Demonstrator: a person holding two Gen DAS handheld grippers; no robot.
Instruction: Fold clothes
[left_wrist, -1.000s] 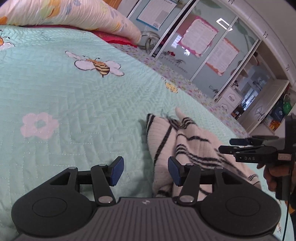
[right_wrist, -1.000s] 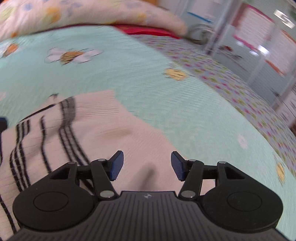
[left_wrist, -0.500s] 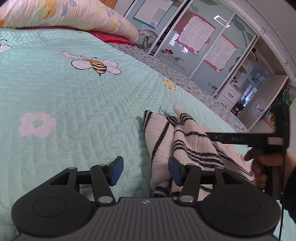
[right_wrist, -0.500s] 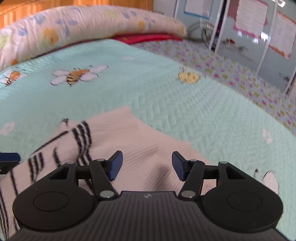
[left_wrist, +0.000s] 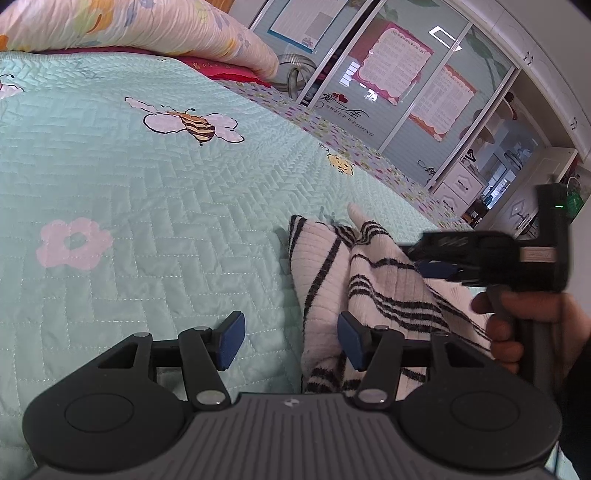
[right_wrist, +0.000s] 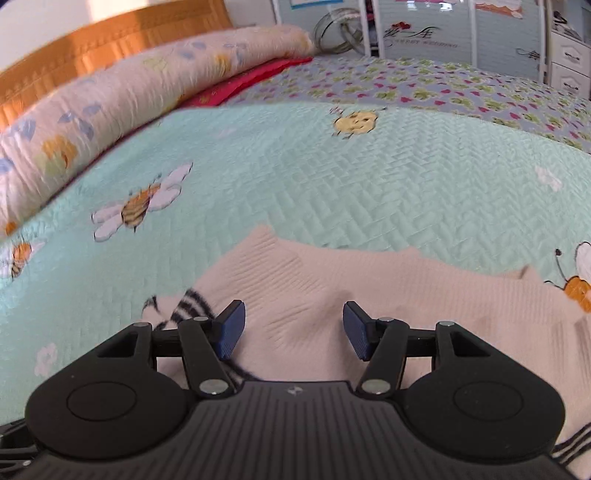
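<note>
A cream knit sweater with black stripes (left_wrist: 373, 280) lies bunched on the mint quilted bedspread (left_wrist: 147, 206). My left gripper (left_wrist: 291, 339) is open and empty, low over the sweater's left edge. In the right wrist view the sweater (right_wrist: 332, 291) spreads out under my right gripper (right_wrist: 293, 330), which is open and empty just above the fabric. The right gripper also shows in the left wrist view (left_wrist: 439, 269), held by a hand over the sweater's right side.
A floral pillow (left_wrist: 140, 29) and a red cloth (left_wrist: 218, 68) lie at the head of the bed. A flowered sheet (right_wrist: 461, 88) runs along the far edge. Glass wardrobe doors (left_wrist: 391, 74) and white drawers (left_wrist: 458, 184) stand beyond the bed.
The right gripper has swung round to the left over the sweater and come lower. The left gripper has barely moved. Both stay open.
</note>
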